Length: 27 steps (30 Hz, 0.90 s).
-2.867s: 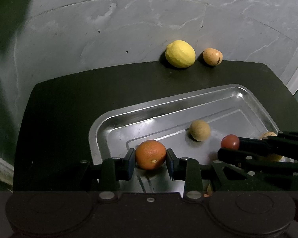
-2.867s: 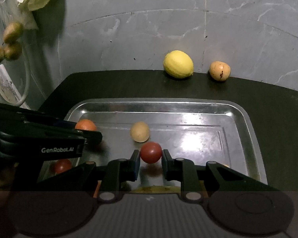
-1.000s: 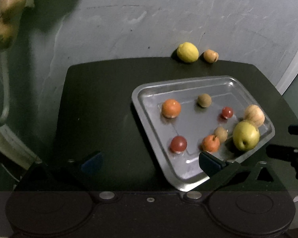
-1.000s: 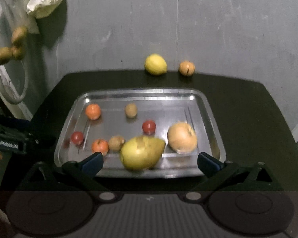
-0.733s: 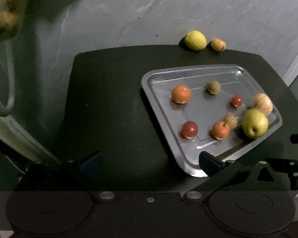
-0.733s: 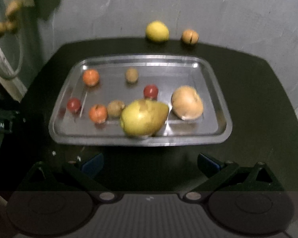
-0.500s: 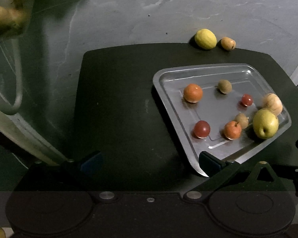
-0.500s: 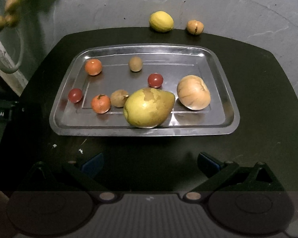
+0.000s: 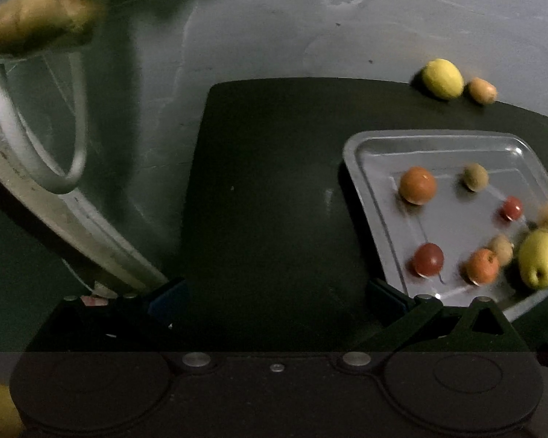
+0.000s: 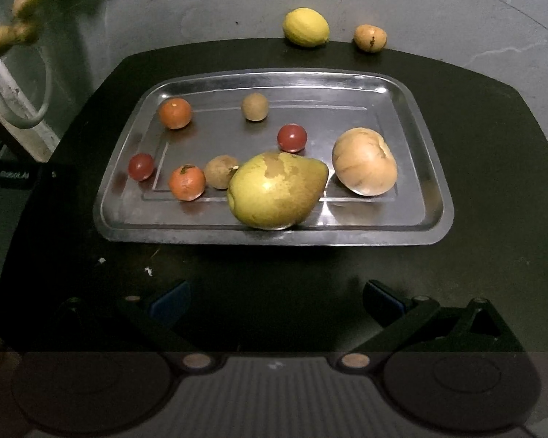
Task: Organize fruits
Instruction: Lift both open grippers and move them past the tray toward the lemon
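A steel tray (image 10: 431, 168) (image 9: 369, 197) on a black table holds several fruits: a green pear (image 10: 274, 191) (image 9: 540, 257), a pale round fruit (image 10: 363, 166), two oranges (image 10: 175, 113) (image 10: 187, 181), two red tomatoes (image 10: 291, 137) (image 10: 141, 166) and two small brown fruits (image 10: 254, 106) (image 10: 221, 171). A lemon (image 10: 305, 27) (image 9: 441, 79) and a small tan fruit (image 10: 370, 38) (image 9: 481, 90) lie on the table's far edge, outside the tray. My right gripper (image 10: 276, 299) is open and empty, short of the tray's near rim. My left gripper (image 9: 274, 294) is open and empty over bare table, left of the tray.
The black table (image 10: 475, 116) stands against a grey marbled wall (image 10: 438, 3). At the left a white curved frame (image 9: 36, 168) and some yellowish produce (image 9: 33, 22) hang beside the table. The left gripper's body (image 10: 14, 175) shows at the right view's left edge.
Both grippers let go of an orange and a tomato in the tray, opened and drew back. The left gripper has since swung leftward, so the tray slid to its view's right.
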Each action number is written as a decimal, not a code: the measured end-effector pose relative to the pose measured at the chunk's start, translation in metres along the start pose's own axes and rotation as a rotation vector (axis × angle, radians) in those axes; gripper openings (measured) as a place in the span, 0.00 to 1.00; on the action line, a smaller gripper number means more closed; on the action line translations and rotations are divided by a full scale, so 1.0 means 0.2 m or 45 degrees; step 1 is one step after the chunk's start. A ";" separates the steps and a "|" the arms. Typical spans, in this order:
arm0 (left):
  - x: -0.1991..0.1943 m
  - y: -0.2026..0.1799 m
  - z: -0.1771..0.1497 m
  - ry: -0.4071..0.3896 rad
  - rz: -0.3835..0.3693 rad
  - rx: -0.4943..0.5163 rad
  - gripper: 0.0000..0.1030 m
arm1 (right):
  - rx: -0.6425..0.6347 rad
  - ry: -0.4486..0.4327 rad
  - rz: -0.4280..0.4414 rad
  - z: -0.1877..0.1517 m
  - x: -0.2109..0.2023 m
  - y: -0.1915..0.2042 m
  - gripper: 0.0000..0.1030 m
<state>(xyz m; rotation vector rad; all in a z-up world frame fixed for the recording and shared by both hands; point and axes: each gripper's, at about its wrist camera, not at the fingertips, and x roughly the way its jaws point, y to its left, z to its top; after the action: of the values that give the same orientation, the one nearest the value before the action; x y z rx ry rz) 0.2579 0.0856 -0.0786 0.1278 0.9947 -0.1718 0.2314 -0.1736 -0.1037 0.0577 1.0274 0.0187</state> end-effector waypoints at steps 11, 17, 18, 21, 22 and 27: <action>0.01 -0.06 0.08 0.014 0.039 -0.091 0.99 | -0.049 -0.003 0.061 0.09 -0.01 -0.07 1.00; 0.01 -0.09 0.11 0.016 0.052 -0.103 0.99 | -0.080 0.013 0.075 0.11 -0.01 -0.10 1.00; 0.00 -0.09 0.11 0.015 0.054 -0.105 0.99 | -0.082 0.016 0.078 0.11 -0.02 -0.11 1.00; 0.00 -0.12 0.13 0.013 0.055 -0.103 0.99 | -0.094 0.017 0.080 0.12 -0.03 -0.13 1.00; 0.00 -0.13 0.14 0.009 0.053 -0.101 0.99 | -0.098 0.014 0.082 0.12 -0.04 -0.13 1.00; 0.01 -0.18 0.19 -0.008 0.042 -0.090 0.99 | -0.125 -0.008 0.068 0.14 -0.10 -0.17 1.00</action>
<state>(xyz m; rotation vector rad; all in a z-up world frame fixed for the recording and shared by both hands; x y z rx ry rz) 0.2830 0.0433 -0.0605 0.0792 0.9907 -0.1066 0.2444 -0.2099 -0.0742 -0.0047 1.0173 0.1174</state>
